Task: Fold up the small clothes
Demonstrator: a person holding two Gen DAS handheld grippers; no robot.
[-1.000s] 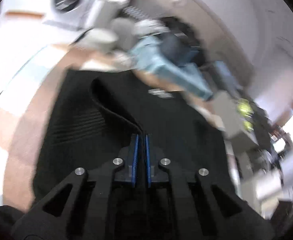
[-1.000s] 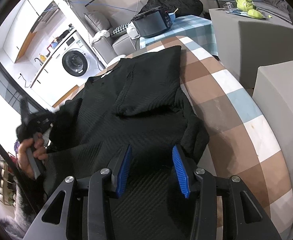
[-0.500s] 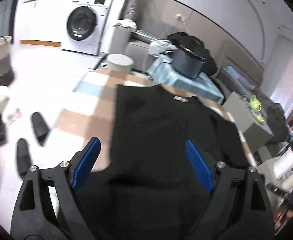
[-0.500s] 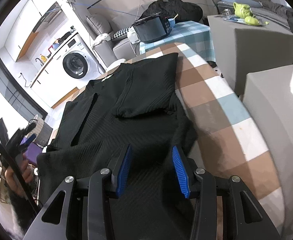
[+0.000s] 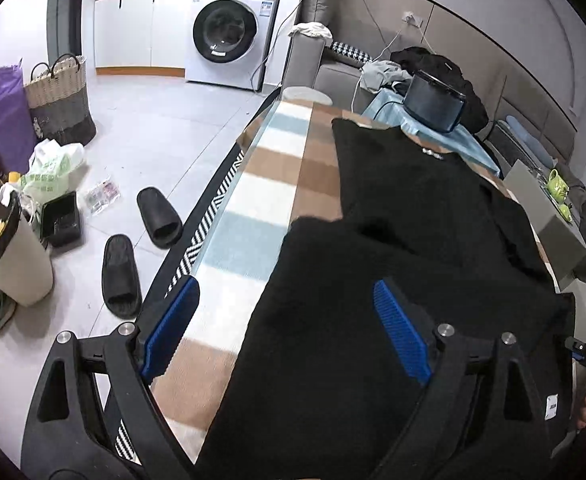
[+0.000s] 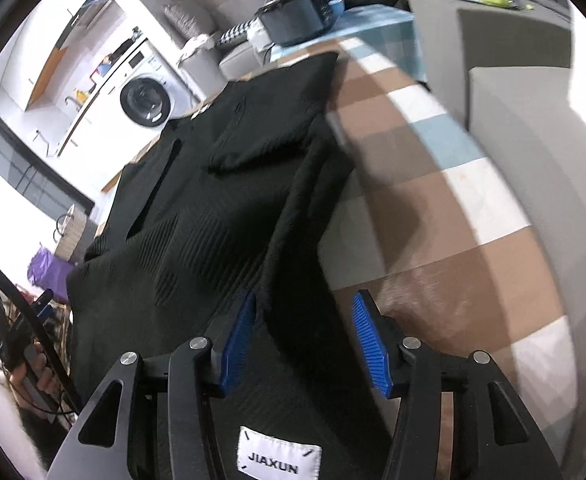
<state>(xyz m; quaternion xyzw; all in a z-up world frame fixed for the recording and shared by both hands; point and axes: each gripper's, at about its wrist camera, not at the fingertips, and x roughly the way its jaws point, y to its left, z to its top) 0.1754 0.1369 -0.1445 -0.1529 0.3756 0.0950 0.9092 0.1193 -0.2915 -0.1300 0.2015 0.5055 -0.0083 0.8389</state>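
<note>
Two grippers hover over one black sweater [image 5: 421,208] spread along the checked tablecloth [image 5: 277,168]. At nine o'clock of the table, two black slippers [image 5: 133,248] lie on the tiled floor, a washing machine [image 5: 229,32] standing at eleven. The left gripper [image 5: 285,328] hangs with its blue pads wide apart above the garment's near hem, gripping nothing. The right gripper [image 6: 303,340] also gapes, its jaws straddling the sweater's right edge, a white "JIAXUN" label [image 6: 279,465] showing at six o'clock beneath it.
</note>
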